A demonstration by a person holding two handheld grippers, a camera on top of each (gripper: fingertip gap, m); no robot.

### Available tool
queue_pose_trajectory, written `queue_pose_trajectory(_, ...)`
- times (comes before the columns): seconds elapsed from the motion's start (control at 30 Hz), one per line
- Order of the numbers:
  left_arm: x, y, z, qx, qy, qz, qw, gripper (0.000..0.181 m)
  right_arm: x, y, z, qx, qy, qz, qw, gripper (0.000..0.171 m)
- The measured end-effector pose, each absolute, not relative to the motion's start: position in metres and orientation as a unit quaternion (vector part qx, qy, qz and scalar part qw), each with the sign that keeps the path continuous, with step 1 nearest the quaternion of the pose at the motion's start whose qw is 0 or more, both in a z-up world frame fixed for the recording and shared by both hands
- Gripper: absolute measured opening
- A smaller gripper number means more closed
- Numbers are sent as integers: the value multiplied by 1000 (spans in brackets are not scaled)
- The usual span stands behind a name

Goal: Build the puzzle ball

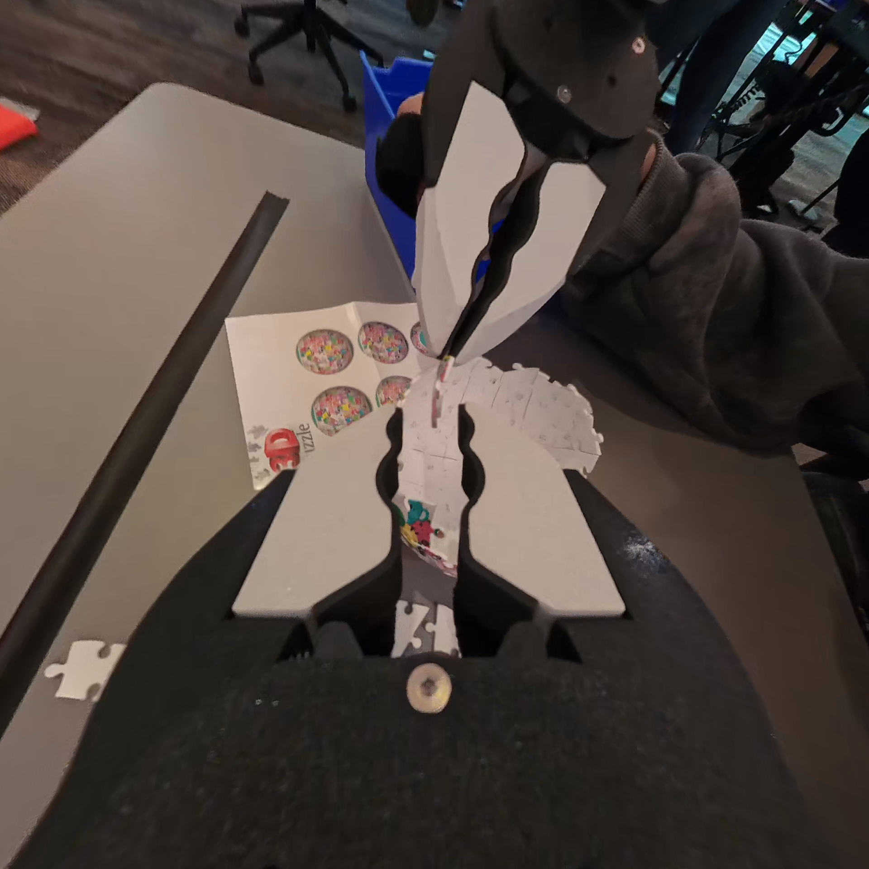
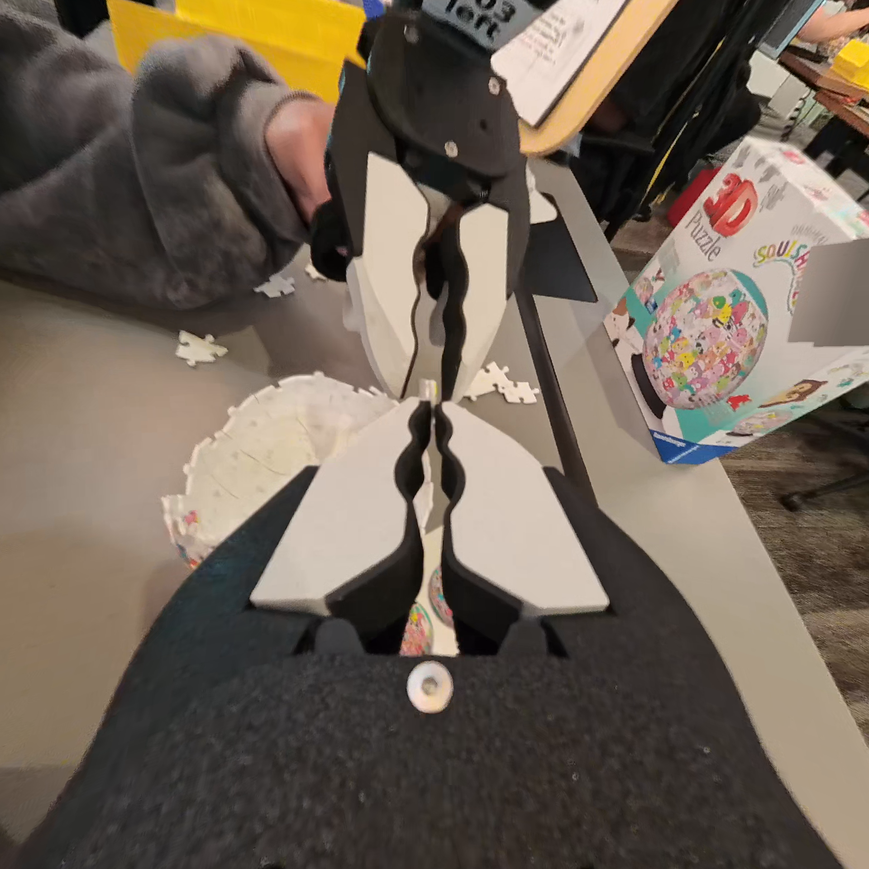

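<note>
Puzzle ball shell (image 1: 430,470) clamped in left gripper (image 1: 430,423) fingers; right gripper (image 2: 431,408) fingers pinch single piece (image 2: 427,389) at rim.

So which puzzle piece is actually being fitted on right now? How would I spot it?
Start at the grey table and find the curved white shell of joined pieces, the half-built ball. At its rim, the right gripper pinches one small piece upright. Unlike the loose pieces lying flat, this one stands on edge, clear of the table.
</note>
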State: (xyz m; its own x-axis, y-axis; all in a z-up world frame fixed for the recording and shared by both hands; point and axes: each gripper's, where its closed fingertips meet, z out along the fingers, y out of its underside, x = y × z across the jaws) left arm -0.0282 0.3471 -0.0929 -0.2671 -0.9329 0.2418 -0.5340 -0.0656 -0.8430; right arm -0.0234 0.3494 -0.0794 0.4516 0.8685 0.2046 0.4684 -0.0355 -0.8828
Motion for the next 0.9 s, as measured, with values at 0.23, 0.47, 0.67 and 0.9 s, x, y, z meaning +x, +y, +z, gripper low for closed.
queue_pose_trajectory(0.23, -27, 346, -84, -549, 647, -461, 259, 2, -26, 352, -68, -706, -513, 183, 452, 2)
queue_pose_trajectory(0.47, -27, 348, -91, -561, 649, -446, 256, 2, -23, 348, -66, -721, -579, 123, 360, 17)
queue_pose_trajectory(0.67, -24, 345, -98, -561, 658, -436, 250, 2, -31, 350, -83, -723, -598, 133, 319, 10)
queue_pose_trajectory(0.9, -24, 345, -103, -566, 665, -419, 249, 2, -26, 352, -88, -730, -601, 113, 305, 2)
